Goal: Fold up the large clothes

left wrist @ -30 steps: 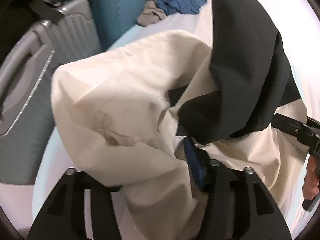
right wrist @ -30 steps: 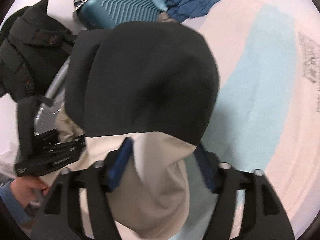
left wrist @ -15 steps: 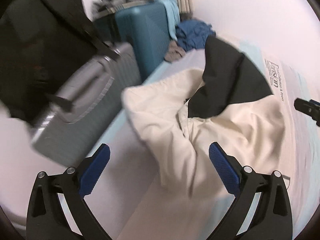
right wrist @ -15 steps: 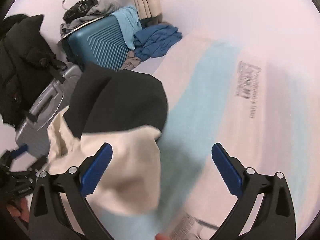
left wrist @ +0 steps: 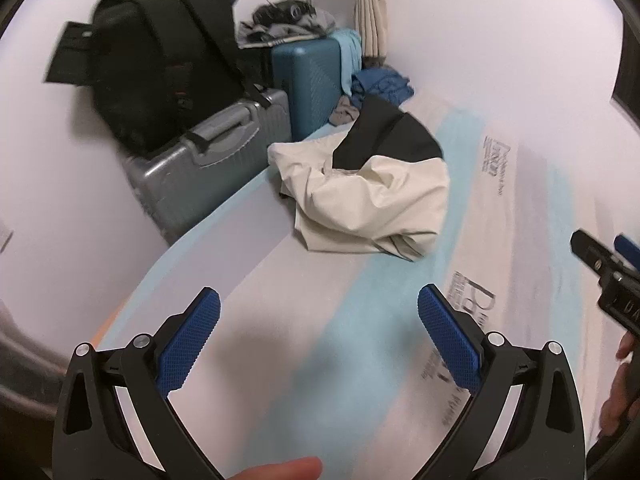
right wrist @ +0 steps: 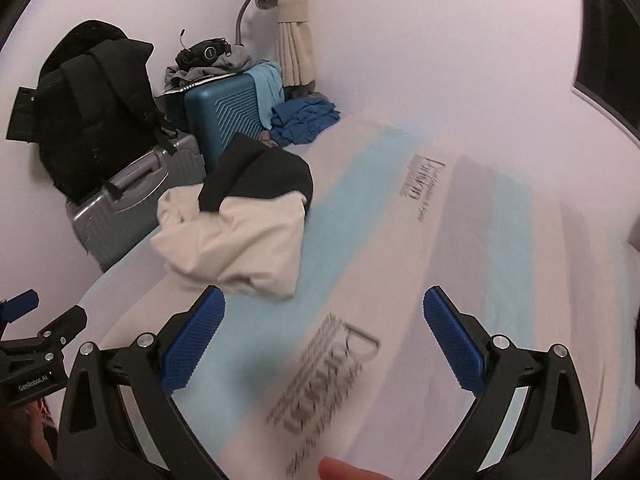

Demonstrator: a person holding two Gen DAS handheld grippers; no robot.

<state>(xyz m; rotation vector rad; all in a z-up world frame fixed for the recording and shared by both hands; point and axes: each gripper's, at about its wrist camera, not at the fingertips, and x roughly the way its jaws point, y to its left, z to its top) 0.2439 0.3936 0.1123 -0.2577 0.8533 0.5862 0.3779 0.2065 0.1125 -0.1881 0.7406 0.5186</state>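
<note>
You have let go: both grippers held the cream-and-black garment (left wrist: pixel 360 196) a second ago, and their jaws have just been opening, so nothing is between them now. Your left gripper (left wrist: pixel 319 340) stands wide and empty, the garment well ahead of it and slightly right, dropped in a loose heap on the bed (left wrist: pixel 280 360) near the grey suitcase (left wrist: pixel 208 176). Your right gripper (right wrist: pixel 324 340) is equally wide and empty; the garment (right wrist: pixel 236 236) lies ahead and to its left, just past the left fingertip. Both views have pulled back from the cloth. The heap looks bundled, not squared, so judge this piece set aside or needing a regrasp.
</note>
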